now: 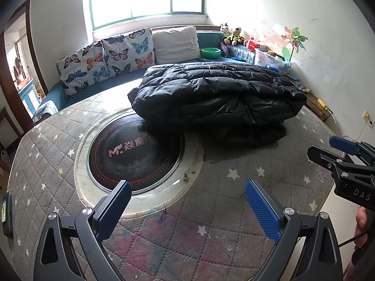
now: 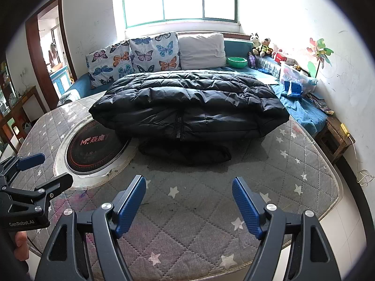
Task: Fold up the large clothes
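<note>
The black padded jacket (image 2: 187,107) lies folded in a thick bundle on the far half of the round worktop (image 2: 201,220), which is covered by a grey quilted star-print cloth. Its lowest layer projects toward the camera beneath the upper folds; sleeves and collar cannot be made out in either view. A zip line is visible on the near face.

The jacket overlaps the far edge of the black round hotplate (image 1: 133,154) set into the worktop, hiding part of its printed lettering. The left wrist view shows most of the hotplate; the right wrist view shows only its left portion, the remainder being under the jacket.

The left tool (image 1: 187,201) is released, its blue pads standing wide apart over bare cloth with nothing between them, well short of the jacket. The right tool (image 2: 188,199) is likewise released and empty, pointed at the jacket's near face, clear of it.

Each view catches the other tool at its frame edge, partly cut off. A hand (image 1: 362,220) shows at the right border of the left wrist view, mostly out of frame.

Behind the worktop, a blue sofa (image 2: 79,84) carries butterfly cushions (image 2: 133,56) and a green bowl (image 2: 237,61). The window is overexposed. A small wooden stool (image 2: 335,135) beside the sofa is plain only in the right wrist view.
</note>
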